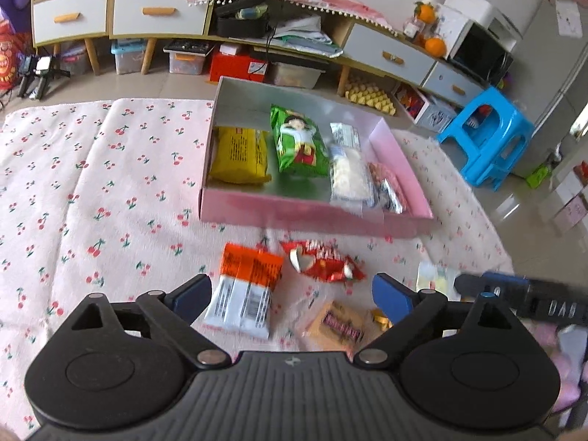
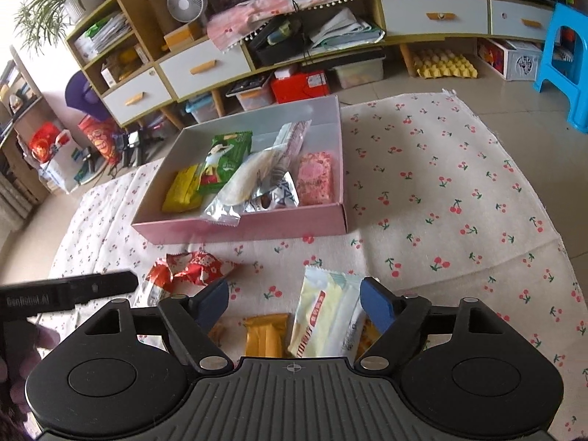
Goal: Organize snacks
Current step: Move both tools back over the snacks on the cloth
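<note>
A pink box [image 1: 316, 217] lies on the cherry-print cloth and holds a yellow packet [image 1: 240, 158], a green packet [image 1: 297, 143], a white packet [image 1: 347, 169] and a pink-and-silver one [image 1: 389, 187]. My left gripper [image 1: 290, 294] is open just in front of the box, over an orange-and-white packet [image 1: 246, 294], a red packet [image 1: 323, 264] and a tan packet [image 1: 334, 325] lying loose on the cloth. My right gripper [image 2: 296, 303] is open too, above a pale yellow-and-white packet [image 2: 327, 316] and an orange packet [image 2: 266, 334]. Neither gripper grips anything.
The cherry-print cloth [image 1: 92, 183] covers the floor around the box. Behind it stands a low cabinet [image 1: 158, 14] with drawers, and storage bins [image 1: 185, 60] sit underneath. A blue stool [image 1: 485, 139] stands at the right, off the cloth, on the tiles.
</note>
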`<state>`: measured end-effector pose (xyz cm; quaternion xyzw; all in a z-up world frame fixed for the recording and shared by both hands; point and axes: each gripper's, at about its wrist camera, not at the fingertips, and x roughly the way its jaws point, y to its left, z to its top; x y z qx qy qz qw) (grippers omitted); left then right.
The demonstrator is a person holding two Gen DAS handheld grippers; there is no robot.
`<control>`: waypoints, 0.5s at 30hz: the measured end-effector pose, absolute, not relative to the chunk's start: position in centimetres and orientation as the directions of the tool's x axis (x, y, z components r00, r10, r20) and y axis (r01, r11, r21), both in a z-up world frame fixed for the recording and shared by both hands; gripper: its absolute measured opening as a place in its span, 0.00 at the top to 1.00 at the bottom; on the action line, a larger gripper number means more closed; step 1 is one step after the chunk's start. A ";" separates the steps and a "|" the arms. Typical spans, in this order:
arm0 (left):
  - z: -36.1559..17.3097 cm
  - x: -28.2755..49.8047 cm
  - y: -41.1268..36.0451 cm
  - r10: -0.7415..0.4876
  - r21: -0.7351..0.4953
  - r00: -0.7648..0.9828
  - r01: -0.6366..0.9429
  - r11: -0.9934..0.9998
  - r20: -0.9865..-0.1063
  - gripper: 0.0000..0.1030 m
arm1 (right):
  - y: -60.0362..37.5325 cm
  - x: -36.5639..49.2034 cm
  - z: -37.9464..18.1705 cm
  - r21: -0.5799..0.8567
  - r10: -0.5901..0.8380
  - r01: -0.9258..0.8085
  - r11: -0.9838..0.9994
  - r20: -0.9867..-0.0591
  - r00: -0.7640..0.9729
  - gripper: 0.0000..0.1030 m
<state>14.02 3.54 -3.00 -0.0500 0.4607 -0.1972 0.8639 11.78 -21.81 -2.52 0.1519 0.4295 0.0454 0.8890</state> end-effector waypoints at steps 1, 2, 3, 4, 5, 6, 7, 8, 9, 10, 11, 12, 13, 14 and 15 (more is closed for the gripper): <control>-3.0 13.6 3.6 -0.375 -0.250 0.498 0.301 0.920 -0.781 0.09 | -21.9 11.7 -2.5 0.313 0.216 0.051 0.948 -0.752 0.622 0.22; -2.8 13.3 3.5 -0.365 -0.233 0.501 0.306 0.923 -0.785 0.09 | -22.0 11.7 -2.5 0.317 0.220 0.051 0.947 -0.756 0.616 0.21; -2.6 13.0 3.6 -0.356 -0.218 0.503 0.313 0.924 -0.787 0.08 | -22.0 11.7 -2.4 0.319 0.223 0.051 0.946 -0.759 0.611 0.21; -2.3 12.6 3.7 -0.349 -0.204 0.509 0.319 0.926 -0.787 0.07 | -22.1 11.6 -2.4 0.322 0.228 0.049 0.945 -0.762 0.606 0.21; -2.1 12.3 3.9 -0.343 -0.196 0.517 0.318 0.928 -0.785 0.06 | -22.1 11.5 -2.3 0.324 0.232 0.047 0.945 -0.763 0.603 0.20; -2.0 12.0 4.1 -0.338 -0.193 0.524 0.312 0.930 -0.782 0.05 | -22.0 11.4 -2.2 0.325 0.235 0.044 0.945 -0.764 0.601 0.20; -1.8 11.8 4.4 -0.333 -0.194 0.531 0.301 0.934 -0.779 0.04 | -22.0 11.3 -2.1 0.326 0.239 0.039 0.945 -0.764 0.600 0.20; -1.7 11.6 4.6 -0.331 -0.198 0.536 0.292 0.936 -0.777 0.04 | -22.0 11.2 -2.1 0.325 0.241 0.035 0.945 -0.763 0.599 0.20; -1.6 11.4 4.7 -0.329 -0.201 0.537 0.283 0.938 -0.777 0.04 | -22.0 11.1 -2.0 0.325 0.243 0.031 0.945 -0.764 0.598 0.20; -1.5 11.1 4.9 -0.327 -0.204 0.538 0.276 0.939 -0.777 0.04 | -22.0 10.9 -2.0 0.325 0.245 0.028 0.945 -0.765 0.596 0.20; -1.4 10.9 5.1 -0.326 -0.206 0.539 0.272 0.940 -0.777 0.03 | -22.0 10.8 -2.0 0.326 0.249 0.024 0.945 -0.765 0.594 0.20; -1.4 10.6 5.3 -0.325 -0.205 0.541 0.271 0.940 -0.776 0.02 | -21.9 10.7 -2.0 0.326 0.251 0.020 0.945 -0.765 0.593 0.20; -1.4 10.3 5.6 -0.325 -0.199 0.544 0.277 0.940 -0.774 0.02 | -21.9 10.5 -2.0 0.326 0.252 0.018 0.945 -0.765 0.593 0.20; -1.4 10.0 5.8 -0.325 -0.192 0.549 0.286 0.939 -0.770 0.01 | -21.9 10.4 -2.0 0.326 0.250 0.022 0.945 -0.765 0.593 0.20; -1.5 9.8 5.9 -0.324 -0.185 0.557 0.291 0.939 -0.765 0.01 | -21.9 10.2 -2.1 0.327 0.246 0.030 0.945 -0.765 0.595 0.20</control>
